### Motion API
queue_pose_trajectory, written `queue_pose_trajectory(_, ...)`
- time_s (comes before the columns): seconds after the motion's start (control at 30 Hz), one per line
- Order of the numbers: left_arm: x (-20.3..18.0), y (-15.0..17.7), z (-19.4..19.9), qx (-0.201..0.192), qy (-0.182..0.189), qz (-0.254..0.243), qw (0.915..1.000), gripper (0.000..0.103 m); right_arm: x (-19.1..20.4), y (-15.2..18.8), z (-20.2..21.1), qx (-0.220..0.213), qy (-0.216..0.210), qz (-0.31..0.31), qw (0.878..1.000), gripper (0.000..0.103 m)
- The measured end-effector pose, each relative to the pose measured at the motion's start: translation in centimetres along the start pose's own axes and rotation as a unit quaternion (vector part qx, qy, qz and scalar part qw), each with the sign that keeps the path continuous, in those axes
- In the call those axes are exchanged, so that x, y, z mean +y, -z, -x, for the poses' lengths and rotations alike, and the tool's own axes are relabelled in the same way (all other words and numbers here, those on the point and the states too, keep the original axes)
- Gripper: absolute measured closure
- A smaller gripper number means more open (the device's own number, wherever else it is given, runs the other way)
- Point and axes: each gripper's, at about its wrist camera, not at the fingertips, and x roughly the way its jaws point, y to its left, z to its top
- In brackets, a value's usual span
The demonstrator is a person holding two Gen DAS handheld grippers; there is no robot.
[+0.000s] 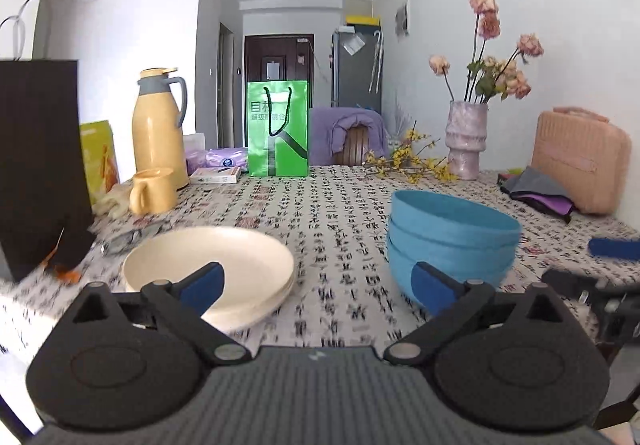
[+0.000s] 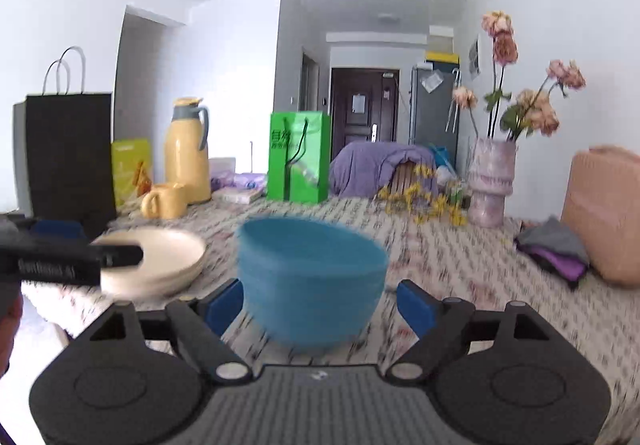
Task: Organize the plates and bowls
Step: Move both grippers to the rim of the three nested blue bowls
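The stacked blue bowls (image 1: pixel 452 241) sit on the patterned tabletop (image 1: pixel 332 213), just right of the stacked cream plates (image 1: pixel 212 269), the two piles apart. The left gripper (image 1: pixel 320 281) hangs spread wide and empty, aimed at the gap between them. The right gripper (image 2: pixel 320 305) is also wide and empty, its fingers flanking the bowls (image 2: pixel 312 277) without clear contact; that view is blurred. The bowls look like stiff, light, smooth-walled plastic, likely slippery on the curved side, so pinching the rim seems safer. The plates (image 2: pixel 160 261) look rigid, possibly breakable, and their thin edge is the only hold
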Motion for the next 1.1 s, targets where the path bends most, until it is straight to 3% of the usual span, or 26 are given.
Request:
queue_pose_trajectory(0.17, 0.8, 2.9, 2.4, 0.017, 0.001, 0.001, 0.9998, 0.000, 0.5, 2.8, 2.5, -0.011, 0.006, -0.035, 0.999, 0.017)
queue_pose_trajectory(0.33, 1.0, 4.1, 3.1, 0.032, 0.002, 0.000, 0.9995, 0.000, 1.4, 5.4, 2.8, 0.021, 0.001, -0.046, 0.999, 0.017)
queue_pose_trajectory(0.6, 0.9, 3.7, 2.6, 0.030, 0.009, 0.002, 0.9995, 0.000, 1.2, 5.4, 2.1, 0.026, 0.009, -0.046, 0.999, 0.017)
queue_pose_trajectory(0.8, -0.3, 1.0, -0.9, 0.048, 0.058, 0.013, 0.9971, 0.000, -1.5, 3.4, 0.8, 0.020, 0.014, -0.074, 0.997, 0.017)
queue_pose_trajectory(1.0, -1.7, -4.2, -7.6, 0.096, 0.127, 0.060, 0.9855, 0.000, -6.5, -0.9, -3.8, 0.047, -0.018, -0.163, 0.985, 0.017)
queue_pose_trajectory(1.1, -2.1, -5.6, -11.6, 0.134, 0.137, 0.090, 0.9773, 0.011, -8.7, -2.7, -6.9, 0.060, -0.026, -0.201, 0.977, 0.018)
